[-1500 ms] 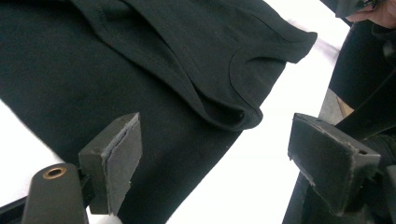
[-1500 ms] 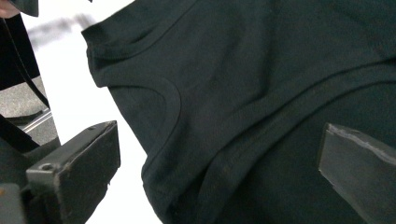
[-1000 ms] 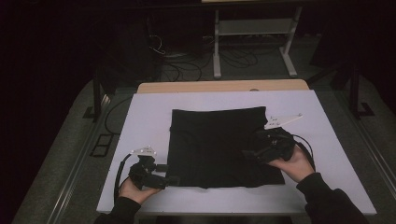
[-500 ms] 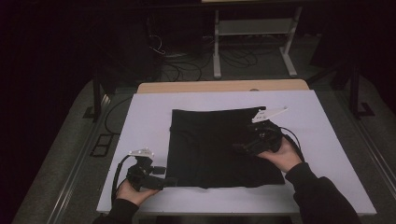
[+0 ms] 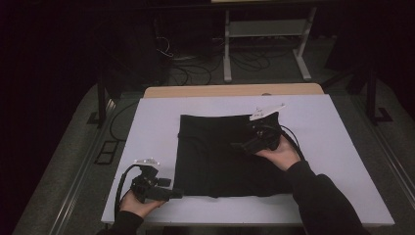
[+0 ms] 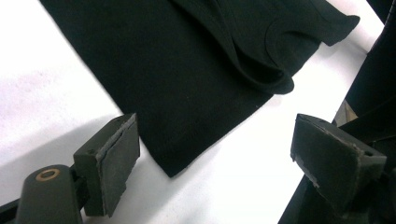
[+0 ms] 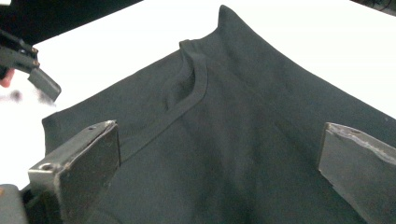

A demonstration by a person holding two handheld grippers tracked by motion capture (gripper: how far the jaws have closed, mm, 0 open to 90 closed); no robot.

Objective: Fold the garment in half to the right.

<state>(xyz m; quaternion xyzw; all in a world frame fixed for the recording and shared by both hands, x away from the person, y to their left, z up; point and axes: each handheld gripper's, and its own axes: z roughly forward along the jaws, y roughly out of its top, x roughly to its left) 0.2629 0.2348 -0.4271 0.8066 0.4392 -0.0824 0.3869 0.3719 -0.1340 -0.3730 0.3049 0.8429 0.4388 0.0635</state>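
Right gripper (image 5: 243, 145) has travelled from the cloth's right edge toward the middle over the last second; it now hovers over the upper right part of the black garment (image 5: 218, 156), about 2 o'clock from the cloth's centre. Left gripper (image 5: 177, 194) has barely shifted, sitting at the garment's near left corner, about 7 o'clock.

- Garment: folded into a rough rectangle, lying flat at the centre of the white table (image 5: 333, 127). The right gripper view shows a neckband (image 7: 198, 88) curving across the top layer, so it reads as a folded T-shirt.
- Left gripper: jaws released and standing wide, the near corner of the cloth (image 6: 175, 168) between them but no pad pressing on it.
- Right gripper: jaws spread apart above the fabric, nothing pinched.

Progress, as judged: at least 1 fold looks done, since layers overlap and the outline is squared. No grip is taken yet for the next fold. Left to do: clamp the corner at 7 o'clock, take a second hold with the right, then carry the cloth over. Roughly mid-task.
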